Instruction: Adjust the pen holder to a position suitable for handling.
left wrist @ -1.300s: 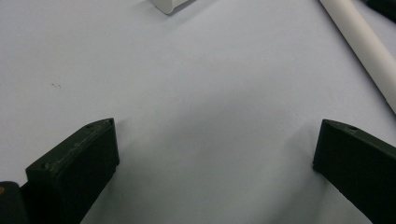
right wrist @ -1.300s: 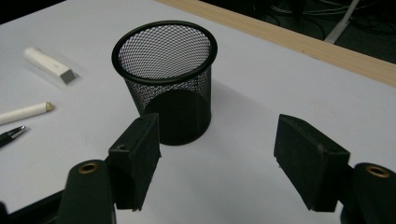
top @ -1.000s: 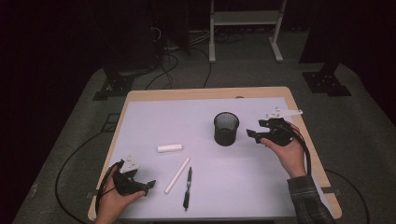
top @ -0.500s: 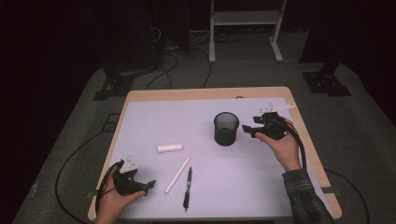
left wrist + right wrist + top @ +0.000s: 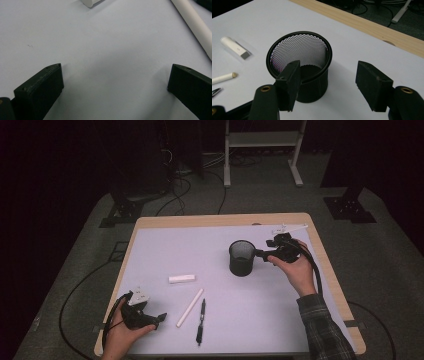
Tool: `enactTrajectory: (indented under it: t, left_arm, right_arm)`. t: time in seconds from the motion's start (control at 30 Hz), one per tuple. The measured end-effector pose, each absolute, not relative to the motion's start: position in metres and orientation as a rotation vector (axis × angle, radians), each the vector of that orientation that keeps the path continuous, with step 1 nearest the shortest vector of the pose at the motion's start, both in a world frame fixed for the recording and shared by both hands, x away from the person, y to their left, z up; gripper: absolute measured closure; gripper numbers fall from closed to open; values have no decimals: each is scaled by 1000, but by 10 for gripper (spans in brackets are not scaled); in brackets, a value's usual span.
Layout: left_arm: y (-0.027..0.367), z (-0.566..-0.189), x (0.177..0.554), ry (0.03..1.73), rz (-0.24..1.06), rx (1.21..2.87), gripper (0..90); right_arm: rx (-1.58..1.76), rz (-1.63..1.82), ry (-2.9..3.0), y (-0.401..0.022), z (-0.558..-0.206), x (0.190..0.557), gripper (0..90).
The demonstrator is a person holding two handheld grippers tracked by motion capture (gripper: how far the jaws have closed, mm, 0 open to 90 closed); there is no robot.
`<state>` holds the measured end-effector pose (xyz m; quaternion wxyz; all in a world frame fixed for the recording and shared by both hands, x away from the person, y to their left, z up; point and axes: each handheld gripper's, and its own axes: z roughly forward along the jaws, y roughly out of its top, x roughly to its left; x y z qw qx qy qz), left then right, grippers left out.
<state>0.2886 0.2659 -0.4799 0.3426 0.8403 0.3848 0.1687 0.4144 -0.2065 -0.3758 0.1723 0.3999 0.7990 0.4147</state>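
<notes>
High view, left to right: the left claw [image 5: 159,318] rested released at the desk's [image 5: 215,240] seven o'clock, beside a white stick [image 5: 190,307] and black pen [image 5: 200,321]. The mesh pen cup [image 5: 242,258] stood at two o'clock; the right claw [image 5: 260,254], released after narrowing slightly, straddled its rim.

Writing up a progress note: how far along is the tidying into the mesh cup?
Nothing looks done yet: the mesh cup is empty. In hand: the right tongs, jaws apart after closing a little, sit at the cup's rim, one jaw over the rim, no grip yet. Left to do: the black pen, white stick and small white piece lie on the table; the left tongs rest open nearby.
</notes>
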Motion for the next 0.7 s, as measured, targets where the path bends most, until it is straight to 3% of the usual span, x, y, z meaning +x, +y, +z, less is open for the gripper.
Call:
enactTrajectory:
  t: [0.7]
  left_arm:
    - [266, -480, 289, 1000, 440, 2185, 0]
  right_arm:
    - [1181, 1116, 2319, -188, -383, 443, 445]
